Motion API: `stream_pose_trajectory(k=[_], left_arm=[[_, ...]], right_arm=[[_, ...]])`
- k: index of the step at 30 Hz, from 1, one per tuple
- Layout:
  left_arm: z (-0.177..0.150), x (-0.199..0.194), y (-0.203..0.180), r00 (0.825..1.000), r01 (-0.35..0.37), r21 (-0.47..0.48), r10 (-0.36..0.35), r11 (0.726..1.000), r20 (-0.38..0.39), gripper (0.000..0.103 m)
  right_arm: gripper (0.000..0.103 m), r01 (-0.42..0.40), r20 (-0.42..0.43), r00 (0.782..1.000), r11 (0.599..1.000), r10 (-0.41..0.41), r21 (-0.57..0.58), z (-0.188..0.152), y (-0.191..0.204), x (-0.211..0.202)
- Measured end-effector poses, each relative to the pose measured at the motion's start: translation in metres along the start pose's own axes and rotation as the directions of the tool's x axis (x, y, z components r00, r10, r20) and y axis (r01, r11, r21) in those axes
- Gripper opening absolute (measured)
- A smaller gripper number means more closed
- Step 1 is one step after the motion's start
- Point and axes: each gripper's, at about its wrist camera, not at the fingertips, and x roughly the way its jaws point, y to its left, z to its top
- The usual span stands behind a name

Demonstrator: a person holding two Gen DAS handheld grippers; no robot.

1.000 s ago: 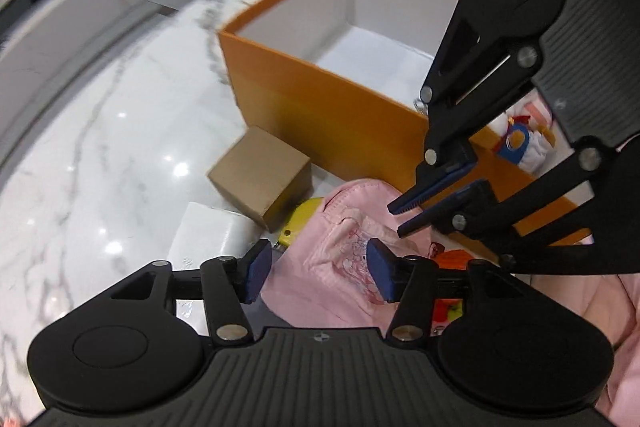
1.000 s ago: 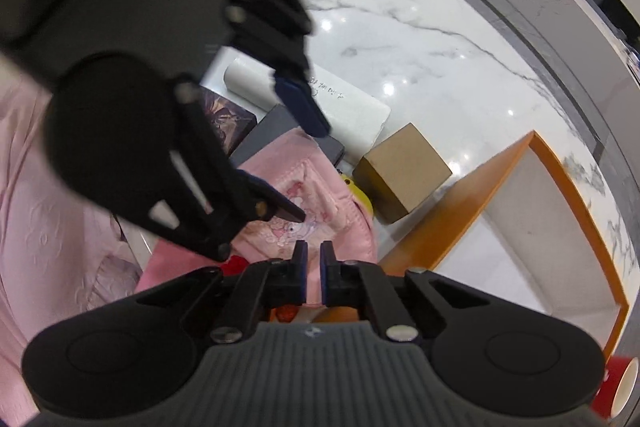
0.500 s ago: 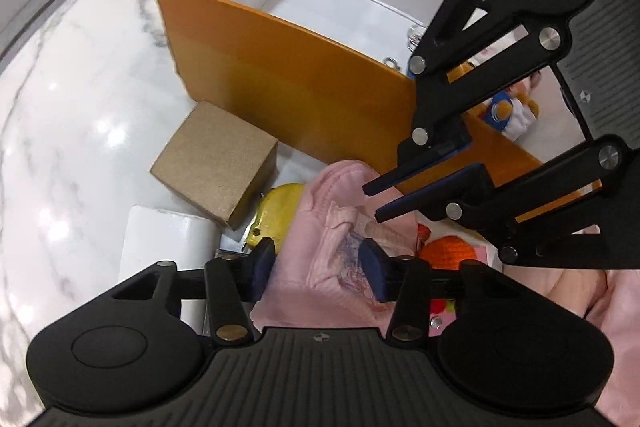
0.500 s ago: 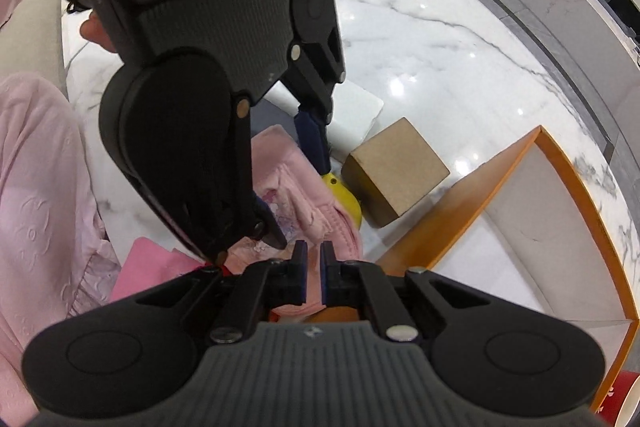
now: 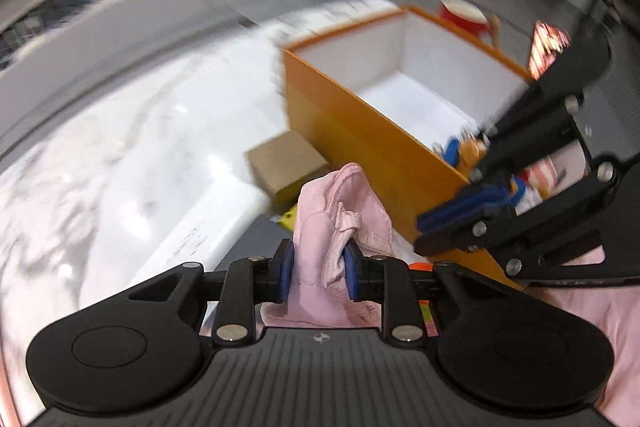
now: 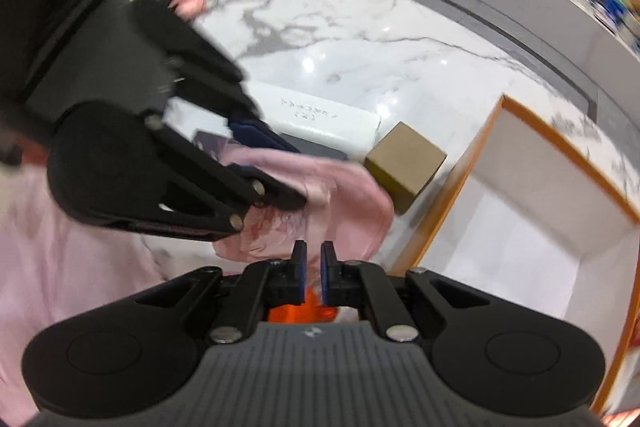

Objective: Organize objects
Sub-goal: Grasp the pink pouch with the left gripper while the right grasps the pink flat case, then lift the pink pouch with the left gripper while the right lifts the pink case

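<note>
A pink cloth (image 5: 340, 211) is bunched between the blue pads of my left gripper (image 5: 316, 259), whose jaws are closing and press on it. In the right wrist view the same cloth (image 6: 344, 195) hangs from the left gripper (image 6: 280, 167) above the marble top. My right gripper (image 6: 312, 259) is shut with nothing between its pads. It also shows in the left wrist view as the right gripper (image 5: 422, 235), just right of the cloth. The orange box (image 5: 360, 131) with white inside stands open behind the cloth, and its rim (image 6: 452, 179) is at the right.
A small brown cardboard box (image 5: 284, 163) sits against the orange box's corner, beside a flat white box (image 6: 320, 119). Small toy figures (image 5: 464, 151) lie inside the orange box. A red cup (image 5: 464, 17) stands behind it. An orange object (image 6: 296, 311) lies under my right gripper. A person's pink sleeve (image 6: 80, 267) is at the left.
My left gripper's jaws have closed on the pink cloth and raised it off the pile. Both views have swung, and the right gripper stays shut.
</note>
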Motion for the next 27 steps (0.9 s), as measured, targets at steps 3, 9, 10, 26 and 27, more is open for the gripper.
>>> stream_pose_trajectory(k=[3, 9, 10, 26, 27], left_arm=[[-0.028, -0.025, -0.017, 0.992, -0.108, -0.033, 0.11, 0.994, 0.066, 0.029], [-0.067, -0.037, -0.048, 0.975, -0.203, -0.035, 0.205, 0.979, 0.09, 0.029], [-0.07, -0.032, -0.05, 0.969, -0.231, -0.033, 0.233, 0.972, 0.088, 0.029], [-0.068, 0.01, -0.068, 0.924, -0.379, 0.016, 0.378, 0.925, 0.049, 0.029], [-0.068, 0.01, -0.067, 0.926, -0.376, 0.009, 0.375, 0.927, 0.049, 0.029]], right_arm=[[0.008, 0.021, 0.058, 0.998, 0.993, -0.028, 0.116, -0.02, 0.011, -0.013], [0.011, -0.009, 0.156, 0.987, 0.933, -0.051, 0.359, -0.074, 0.037, -0.031], [0.011, -0.016, 0.172, 0.984, 0.918, -0.057, 0.395, -0.077, 0.044, -0.023], [0.053, -0.207, 0.215, 0.976, 0.386, 0.022, 0.899, -0.173, 0.02, 0.051], [0.053, -0.217, 0.218, 0.975, 0.363, 0.037, 0.906, -0.174, 0.019, 0.055]])
